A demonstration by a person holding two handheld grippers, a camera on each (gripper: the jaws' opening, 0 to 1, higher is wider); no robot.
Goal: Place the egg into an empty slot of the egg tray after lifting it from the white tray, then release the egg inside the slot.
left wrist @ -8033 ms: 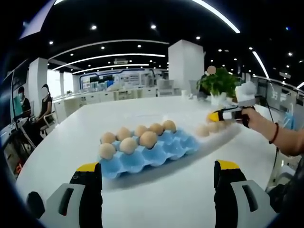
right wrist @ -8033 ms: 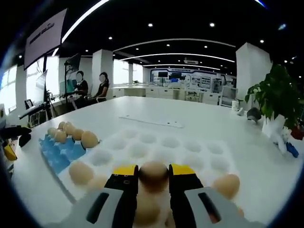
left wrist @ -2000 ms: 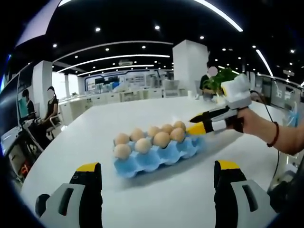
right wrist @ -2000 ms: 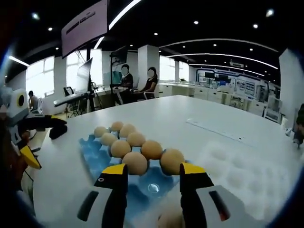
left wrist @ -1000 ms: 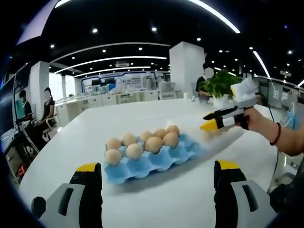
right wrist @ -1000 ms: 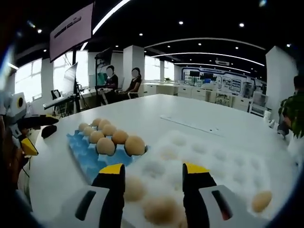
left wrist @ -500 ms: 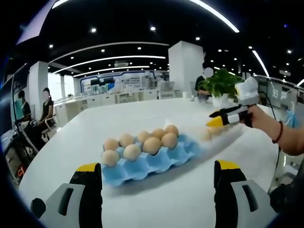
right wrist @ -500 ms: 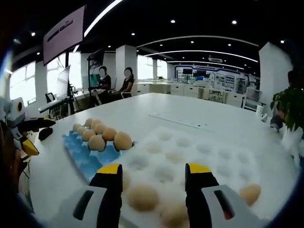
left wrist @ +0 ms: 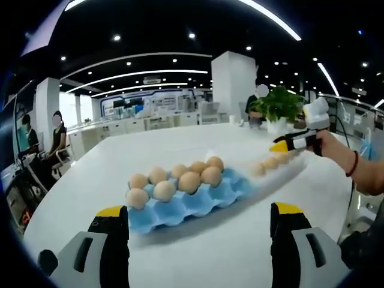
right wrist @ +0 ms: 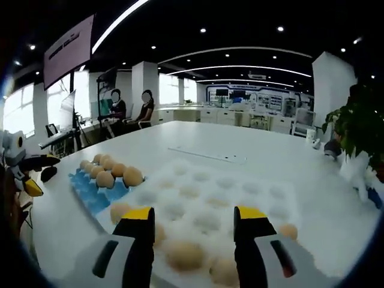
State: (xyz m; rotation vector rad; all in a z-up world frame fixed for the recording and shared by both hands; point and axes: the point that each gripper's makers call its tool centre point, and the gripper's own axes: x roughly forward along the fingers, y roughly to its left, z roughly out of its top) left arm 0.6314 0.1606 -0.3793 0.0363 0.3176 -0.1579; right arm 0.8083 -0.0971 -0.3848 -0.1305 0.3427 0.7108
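Left gripper view, left to right. Left tool: jaws spread wide, nothing between them, held low over the white bench. At 11 o'clock from it, the blue egg tray holds seven eggs, filling its far side; the near slots are bare. At 2 o'clock lies the white tray, pale and blurred, with a few eggs on it. Above it a hand carries the right tool, yellow tips pointing over those eggs.

Right gripper view, left to right. The blue egg tray sits at 10 o'clock, well apart from the jaws. The white tray fills the middle, most hollows bare. Right tool: jaws spread, pinching nothing. The next egg lies low between them at 6 o'clock, not gripped as far as I can tell; others rest beside it.

Judgement: several eggs are already seated in the blue tray. This cycle stands at its start: close on the egg, lift, carry to a bare near slot, let go.
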